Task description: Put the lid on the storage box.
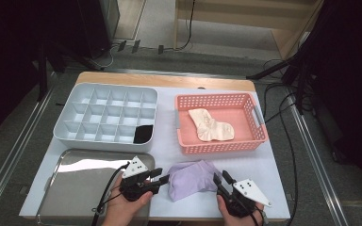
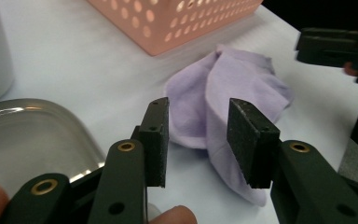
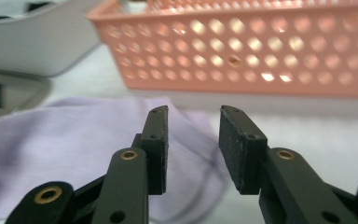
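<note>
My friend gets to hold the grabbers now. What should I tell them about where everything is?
Left gripper: jaws open, nothing between them, aimed at the purple sock from its left.
Right gripper: jaws open, empty, at the sock's right edge.
The purple sock lies crumpled on the table, in front of the pink basket.
A cream sock lies in the basket.
Something black sits in a corner cell of the divided tray.
The metal tray is bare.
Left to do: probably grip the purple sock; neither gripper holds it.

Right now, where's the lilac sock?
In the high view the lilac sock lies crumpled on the white table at the near edge, between the left claw and right claw, just below the pink basket.
</note>
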Action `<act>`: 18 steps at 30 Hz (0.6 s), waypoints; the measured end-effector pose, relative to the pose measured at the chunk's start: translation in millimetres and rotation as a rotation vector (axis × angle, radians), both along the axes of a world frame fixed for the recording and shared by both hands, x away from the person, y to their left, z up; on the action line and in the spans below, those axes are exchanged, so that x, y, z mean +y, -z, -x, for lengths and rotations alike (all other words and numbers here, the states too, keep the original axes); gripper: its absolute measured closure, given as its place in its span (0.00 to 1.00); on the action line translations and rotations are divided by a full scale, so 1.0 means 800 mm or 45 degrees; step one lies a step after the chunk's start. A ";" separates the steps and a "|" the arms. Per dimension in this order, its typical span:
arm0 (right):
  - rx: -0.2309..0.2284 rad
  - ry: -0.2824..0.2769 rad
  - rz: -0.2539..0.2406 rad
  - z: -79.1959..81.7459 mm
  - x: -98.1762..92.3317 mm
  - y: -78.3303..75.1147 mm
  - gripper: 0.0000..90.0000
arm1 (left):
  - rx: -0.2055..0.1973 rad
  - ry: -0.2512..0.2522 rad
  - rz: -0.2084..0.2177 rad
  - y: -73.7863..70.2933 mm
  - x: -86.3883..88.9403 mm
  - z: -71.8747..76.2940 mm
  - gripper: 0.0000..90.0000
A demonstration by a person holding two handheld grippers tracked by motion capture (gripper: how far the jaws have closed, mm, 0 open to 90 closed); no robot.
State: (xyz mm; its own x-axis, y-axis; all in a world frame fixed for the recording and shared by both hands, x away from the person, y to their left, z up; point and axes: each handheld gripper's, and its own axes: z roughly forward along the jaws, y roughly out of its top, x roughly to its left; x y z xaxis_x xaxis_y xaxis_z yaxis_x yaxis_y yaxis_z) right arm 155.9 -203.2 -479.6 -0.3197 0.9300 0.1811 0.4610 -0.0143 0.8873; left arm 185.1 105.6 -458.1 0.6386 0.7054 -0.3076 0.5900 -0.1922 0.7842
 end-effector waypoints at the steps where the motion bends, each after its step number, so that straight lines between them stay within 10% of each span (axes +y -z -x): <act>1: 0.025 0.006 0.005 -0.003 -0.002 0.003 0.70 | 0.000 0.008 0.000 0.000 -0.001 0.001 0.65; 7: 0.126 -0.022 0.026 -0.012 0.003 0.019 0.74 | 0.011 0.062 -0.013 0.004 -0.011 0.009 0.65; 12: 0.140 -0.071 0.033 -0.012 0.006 0.020 0.98 | 0.025 0.121 -0.075 0.010 -0.019 0.013 0.90; 18: 0.122 -0.072 0.017 -0.006 0.003 0.012 1.00 | 0.027 0.089 -0.065 0.006 -0.011 0.011 0.97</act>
State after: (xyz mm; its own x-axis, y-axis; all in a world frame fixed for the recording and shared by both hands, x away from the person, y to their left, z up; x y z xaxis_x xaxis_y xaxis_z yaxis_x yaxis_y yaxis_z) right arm 160.9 -200.9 -488.9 -0.3538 0.9136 0.2007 0.5431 0.0260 0.8392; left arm 176.6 96.5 -462.7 0.6804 0.6747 -0.2861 0.5902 -0.2730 0.7597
